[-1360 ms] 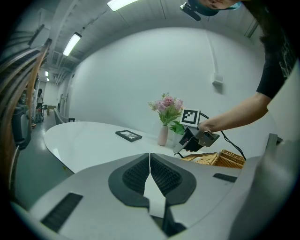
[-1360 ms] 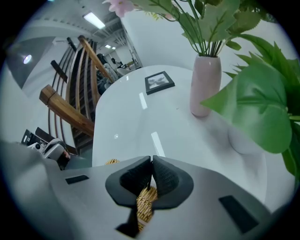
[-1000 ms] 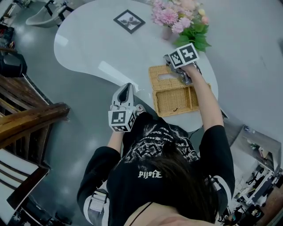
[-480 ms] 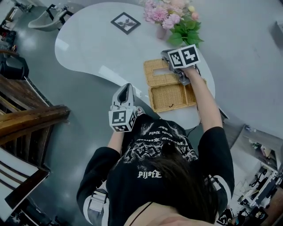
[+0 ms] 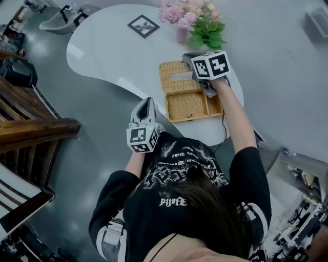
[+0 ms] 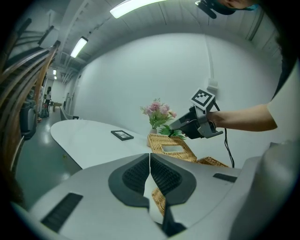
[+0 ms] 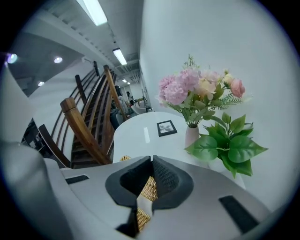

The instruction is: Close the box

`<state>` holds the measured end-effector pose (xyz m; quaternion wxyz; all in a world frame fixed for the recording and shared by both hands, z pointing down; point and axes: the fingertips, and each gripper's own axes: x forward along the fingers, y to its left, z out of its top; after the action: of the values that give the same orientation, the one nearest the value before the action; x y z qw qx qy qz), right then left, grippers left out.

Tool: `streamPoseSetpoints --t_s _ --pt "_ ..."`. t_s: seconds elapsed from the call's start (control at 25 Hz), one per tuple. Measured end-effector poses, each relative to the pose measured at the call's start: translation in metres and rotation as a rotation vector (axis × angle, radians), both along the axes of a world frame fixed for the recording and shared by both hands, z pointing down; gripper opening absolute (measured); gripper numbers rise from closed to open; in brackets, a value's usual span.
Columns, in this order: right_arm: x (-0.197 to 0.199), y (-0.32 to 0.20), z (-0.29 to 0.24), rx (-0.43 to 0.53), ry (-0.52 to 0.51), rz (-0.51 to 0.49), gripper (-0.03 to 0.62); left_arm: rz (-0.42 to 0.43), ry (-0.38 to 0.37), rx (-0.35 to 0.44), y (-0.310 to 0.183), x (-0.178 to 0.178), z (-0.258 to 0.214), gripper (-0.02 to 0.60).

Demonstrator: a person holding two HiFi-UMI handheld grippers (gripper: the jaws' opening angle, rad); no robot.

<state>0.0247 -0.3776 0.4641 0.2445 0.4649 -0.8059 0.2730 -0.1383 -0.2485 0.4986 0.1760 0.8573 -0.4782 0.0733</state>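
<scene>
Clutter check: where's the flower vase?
Head view, top centre: the flower vase stands just beyond the open wicker box, right of the picture frame.

Golden-tan woven wicker box (image 5: pixel 187 105) on a glossy white table (image 5: pixel 102 51). Beyond the box: pink and cream flowers (image 5: pixel 179 10) with green leaves, and a black-framed picture (image 5: pixel 143 25). The left gripper (image 6: pixel 149 159) and right gripper (image 7: pixel 152 161) are pale grey with black ribbed pads and black-and-white square markers. Nearer than the box: a black shirt (image 5: pixel 179 179) with white print.
</scene>
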Motion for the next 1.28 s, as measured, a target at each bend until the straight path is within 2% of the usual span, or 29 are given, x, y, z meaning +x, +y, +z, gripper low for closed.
streamPoseSetpoints --t_s 0.16,0.4,0.84,1.28 --pt "-0.003 0.014 -0.012 0.055 -0.008 -0.053 0.037 -0.064 0.042 -0.039 0.022 0.005 0.006 0.025" --pt "0.000 0.037 -0.028 0.110 -0.012 -0.085 0.037 -0.123 0.041 -0.025 0.048 0.009 0.001 0.025" --pt "-0.004 0.069 -0.052 0.189 -0.055 -0.137 0.037 -0.178 0.032 -0.014 0.079 0.012 -0.004 0.025" --pt "-0.007 0.111 -0.062 0.225 -0.042 -0.194 0.037 -0.183 0.026 -0.009 0.106 0.024 -0.004 0.025"
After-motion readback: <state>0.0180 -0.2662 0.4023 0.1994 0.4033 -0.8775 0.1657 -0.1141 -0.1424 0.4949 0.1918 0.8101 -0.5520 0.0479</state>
